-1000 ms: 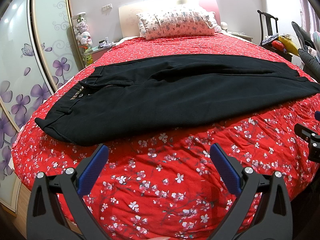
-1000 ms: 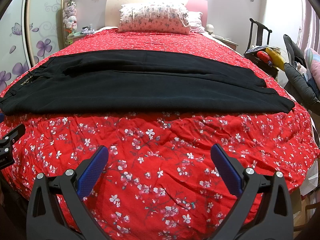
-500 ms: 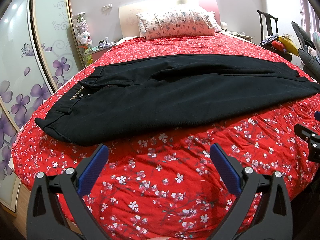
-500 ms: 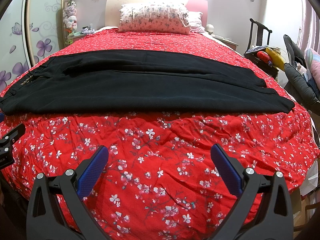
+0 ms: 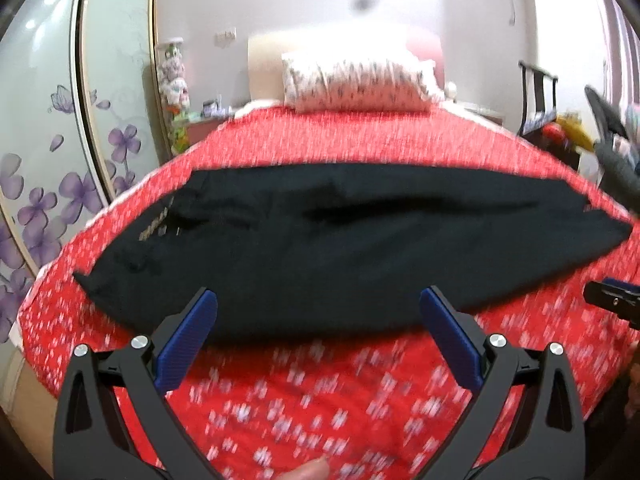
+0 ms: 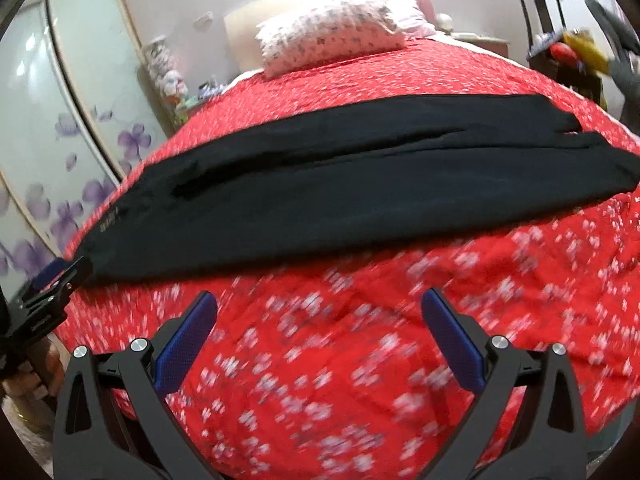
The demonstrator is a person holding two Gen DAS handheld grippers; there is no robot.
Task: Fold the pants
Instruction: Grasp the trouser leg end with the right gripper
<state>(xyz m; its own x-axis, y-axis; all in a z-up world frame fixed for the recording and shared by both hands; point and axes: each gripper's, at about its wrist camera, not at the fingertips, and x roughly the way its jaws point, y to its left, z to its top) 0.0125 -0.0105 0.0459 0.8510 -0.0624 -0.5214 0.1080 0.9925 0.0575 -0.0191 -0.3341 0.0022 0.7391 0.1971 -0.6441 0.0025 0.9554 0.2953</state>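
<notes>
Pants (image 5: 320,248) spread full length across the bed (image 5: 360,140), legs side by side, just ahead of both sets of fingers. Left gripper (image 5: 318,340) and right gripper (image 6: 320,340) gape wide, empty. No fold made yet, by my reading; whole job remains.

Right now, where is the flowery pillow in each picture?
Left wrist view: the pillow sits top middle, at the far end of the bed, beyond the pants.
Right wrist view: the pillow sits top middle too, tilted in the picture, beyond the pants.
Shared landmark: the purple-flower wardrobe door at the left edge.
</notes>
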